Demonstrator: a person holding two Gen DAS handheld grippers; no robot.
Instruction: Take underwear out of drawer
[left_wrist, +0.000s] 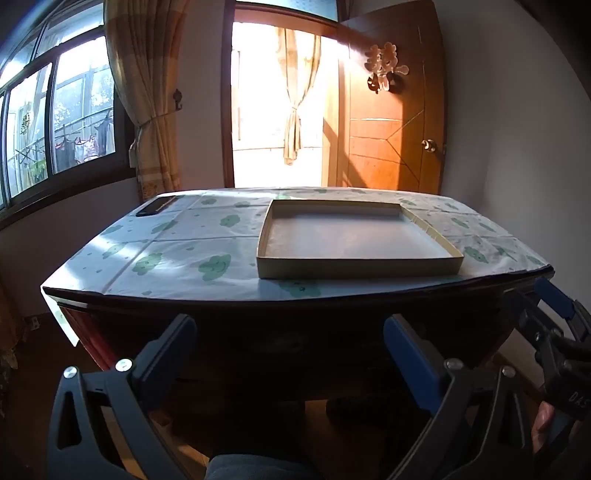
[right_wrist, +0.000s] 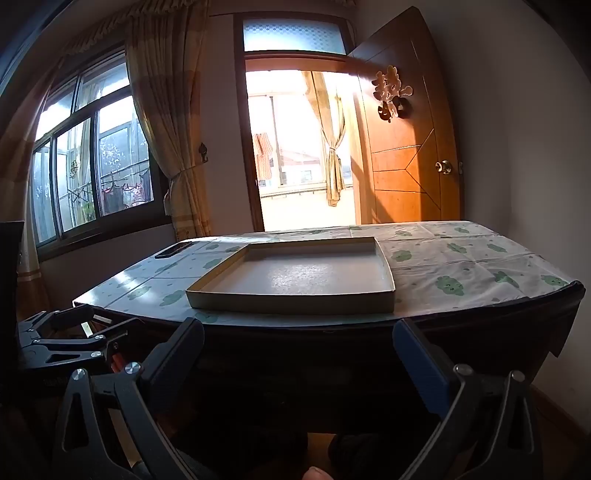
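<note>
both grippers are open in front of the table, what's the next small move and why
Probably lower one gripper toward the dark table front to find a drawer pull. The left gripper and right gripper both stand open and empty, short of the table. The shallow tray on the cloth looks empty, no underwear shows, and the front is too dark to make out a handle.

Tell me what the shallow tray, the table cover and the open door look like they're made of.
Shallow tray: probably cardboard, matte beige, with thin folded walls and a dull pale floor.
Table cover: thin plastic or paper sheet, slightly glossy, with sharp fold creases and printed green clouds.
Door: varnished wood, orange-brown, with visible grain and inlaid lines.
</note>
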